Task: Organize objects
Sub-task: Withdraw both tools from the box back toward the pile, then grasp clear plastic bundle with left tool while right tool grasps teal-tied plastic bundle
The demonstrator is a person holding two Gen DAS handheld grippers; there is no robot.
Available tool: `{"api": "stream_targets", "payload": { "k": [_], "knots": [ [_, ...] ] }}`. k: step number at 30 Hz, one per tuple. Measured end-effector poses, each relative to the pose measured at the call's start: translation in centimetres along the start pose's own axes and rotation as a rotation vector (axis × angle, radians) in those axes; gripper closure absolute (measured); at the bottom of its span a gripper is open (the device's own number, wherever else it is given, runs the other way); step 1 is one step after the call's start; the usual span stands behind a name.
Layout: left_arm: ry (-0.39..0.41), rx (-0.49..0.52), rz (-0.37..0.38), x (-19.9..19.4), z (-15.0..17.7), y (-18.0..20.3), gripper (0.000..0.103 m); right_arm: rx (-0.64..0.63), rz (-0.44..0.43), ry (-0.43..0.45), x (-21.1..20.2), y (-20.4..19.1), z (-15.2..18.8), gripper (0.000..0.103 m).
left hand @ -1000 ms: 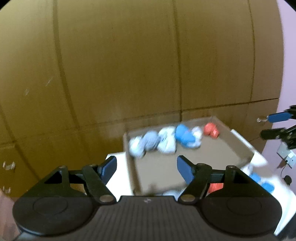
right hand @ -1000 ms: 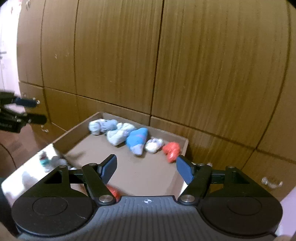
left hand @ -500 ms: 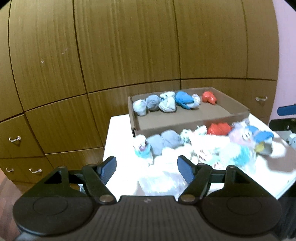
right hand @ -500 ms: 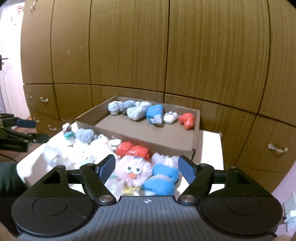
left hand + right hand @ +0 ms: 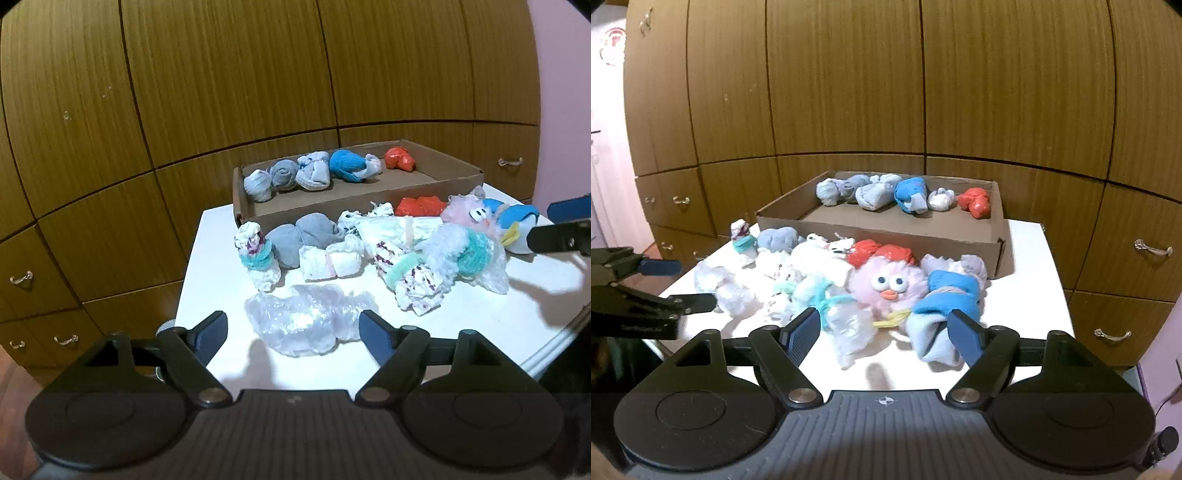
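My left gripper stands wide and empty over the bag, lower centre; it could slip or crumple away. My right gripper, also wide and empty, could snag the blue sock. Both jaws have just been opening. Earlier only the box showed.

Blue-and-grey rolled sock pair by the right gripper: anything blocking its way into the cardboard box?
Blue-and-grey rolled sock pair lies beside the open right gripper. Toward the cardboard box only its low front wall stands; clear it by lifting.
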State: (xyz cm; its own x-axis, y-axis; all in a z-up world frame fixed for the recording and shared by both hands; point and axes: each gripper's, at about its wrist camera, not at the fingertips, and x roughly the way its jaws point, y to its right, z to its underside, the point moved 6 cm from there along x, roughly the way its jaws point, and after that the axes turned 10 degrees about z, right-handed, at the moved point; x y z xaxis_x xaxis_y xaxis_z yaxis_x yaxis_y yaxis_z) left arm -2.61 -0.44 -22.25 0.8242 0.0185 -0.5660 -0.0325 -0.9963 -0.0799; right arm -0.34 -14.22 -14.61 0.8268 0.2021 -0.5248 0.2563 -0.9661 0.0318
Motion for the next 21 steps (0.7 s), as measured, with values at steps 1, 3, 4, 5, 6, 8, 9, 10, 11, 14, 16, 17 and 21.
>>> {"api": "stream_targets", "payload": {
  "k": [1, 3, 4, 5, 6, 8, 9, 10, 11, 14, 16, 17, 21],
  "knots": [
    [-0.001, -0.002, -0.001, 0.1, 0.0, -0.1, 0.026, 0.008, 0.003, 0.001, 0.0, -0.3, 0.1, 0.023],
    [-0.003, 0.000, 0.003, 0.2, 0.0, -0.2, 0.026, 0.020, 0.000, -0.001, 0.3, -1.1, 0.4, 0.023],
    [-0.005, 0.001, 0.002, 0.3, 0.0, -0.2, 0.025, 0.019, -0.003, -0.005, 0.4, -1.6, 0.4, 0.023],
    [-0.006, 0.003, 0.002, 0.4, 0.0, -0.2, 0.024, 0.018, -0.006, -0.008, 0.6, -2.0, 0.5, 0.023],
    [-0.005, 0.004, 0.002, 0.6, 0.0, -0.2, 0.023, 0.017, -0.010, -0.013, 0.8, -2.4, 0.6, 0.023],
    [-0.008, 0.001, 0.004, 0.8, 0.1, -0.2, 0.023, 0.015, -0.019, -0.026, 1.3, -3.1, 0.9, 0.023],
    [-0.012, 0.000, 0.006, 0.9, 0.2, -0.2, 0.023, 0.019, -0.017, -0.032, 1.6, -3.3, 1.0, 0.023],
    [-0.015, -0.002, 0.009, 1.1, 0.3, -0.2, 0.023, 0.022, -0.016, -0.038, 1.9, -3.5, 1.1, 0.023],
    [-0.018, -0.002, 0.012, 1.0, 0.4, -0.2, 0.023, 0.025, -0.012, -0.044, 2.2, -3.7, 1.1, 0.023],
    [-0.024, -0.007, 0.022, 1.2, 0.5, -0.1, 0.023, 0.035, -0.005, -0.057, 3.1, -4.0, 1.2, 0.023],
    [-0.024, -0.009, 0.027, 1.4, 0.6, 0.0, 0.023, 0.038, -0.002, -0.060, 3.6, -4.1, 1.2, 0.023],
    [-0.022, -0.010, 0.029, 1.3, 0.6, 0.0, 0.023, 0.037, 0.003, -0.062, 3.8, -4.2, 1.2, 0.023],
    [-0.020, -0.019, 0.029, 1.4, 0.4, -0.2, 0.021, 0.058, 0.018, -0.065, 4.7, -4.0, 1.1, 0.023]
  ]
}}
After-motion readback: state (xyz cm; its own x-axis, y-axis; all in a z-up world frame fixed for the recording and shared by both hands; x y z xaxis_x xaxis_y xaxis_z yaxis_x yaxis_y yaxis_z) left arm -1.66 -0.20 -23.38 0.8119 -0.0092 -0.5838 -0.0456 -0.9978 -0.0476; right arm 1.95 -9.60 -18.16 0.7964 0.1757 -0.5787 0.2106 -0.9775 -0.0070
